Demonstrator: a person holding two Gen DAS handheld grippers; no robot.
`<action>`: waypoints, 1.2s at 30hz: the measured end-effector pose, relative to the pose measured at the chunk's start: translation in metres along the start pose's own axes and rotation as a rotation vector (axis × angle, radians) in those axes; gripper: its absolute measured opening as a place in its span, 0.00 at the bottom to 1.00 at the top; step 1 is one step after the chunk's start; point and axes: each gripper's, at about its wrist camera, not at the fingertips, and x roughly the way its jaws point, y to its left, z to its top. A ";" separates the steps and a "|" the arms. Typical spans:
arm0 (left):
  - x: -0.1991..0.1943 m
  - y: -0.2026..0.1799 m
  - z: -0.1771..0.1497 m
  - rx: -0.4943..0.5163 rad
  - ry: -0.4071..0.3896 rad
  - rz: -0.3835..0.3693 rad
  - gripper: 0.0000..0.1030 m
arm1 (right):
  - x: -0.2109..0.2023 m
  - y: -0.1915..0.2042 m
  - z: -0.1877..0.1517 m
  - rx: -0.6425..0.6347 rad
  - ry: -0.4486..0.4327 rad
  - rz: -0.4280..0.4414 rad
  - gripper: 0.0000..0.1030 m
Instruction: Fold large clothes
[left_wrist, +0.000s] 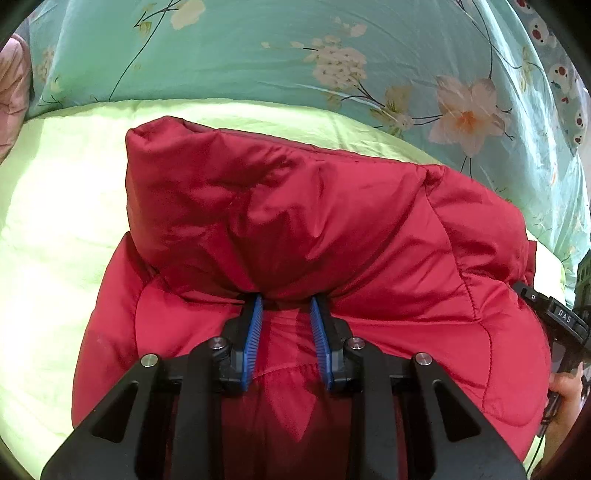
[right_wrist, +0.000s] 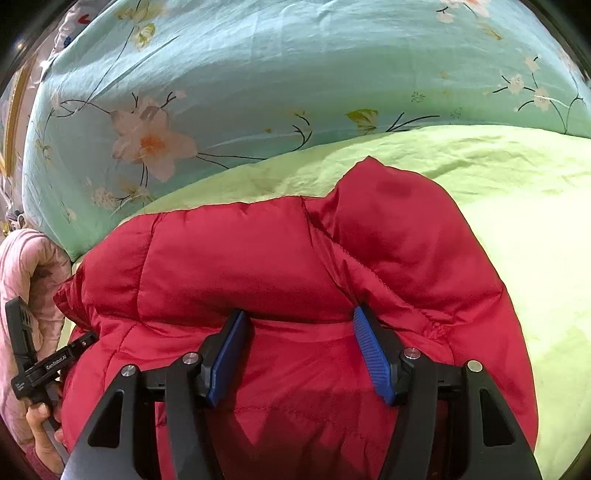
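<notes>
step: folded puffy red quilted jacket (left_wrist: 295, 229) on the lime-green bed sheet (left_wrist: 55, 221), top flap doubled over.
left tool (left_wrist: 286, 299): spread, tips under the flap.
right tool (right_wrist: 301, 314): spread, likewise.
next: likely press flat.

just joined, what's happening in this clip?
A person with a handheld gripper in each hand is folding a red puffer jacket on a light green sheet. The left gripper and the right gripper both sit open, fingertips tucked under a doubled-over fold of the jacket. Neither is clamped on fabric. A teal floral quilt lies behind, with something pink off to the side.
</notes>
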 end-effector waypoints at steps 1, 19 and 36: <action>-0.001 0.000 -0.001 0.003 0.001 0.003 0.25 | 0.000 0.000 0.000 0.003 -0.001 0.001 0.60; -0.108 0.017 -0.031 0.079 -0.093 -0.031 0.64 | -0.111 -0.028 -0.024 0.094 -0.090 -0.117 0.67; -0.129 0.082 -0.095 -0.132 -0.011 -0.126 0.80 | -0.158 -0.066 -0.096 0.179 -0.051 -0.007 0.82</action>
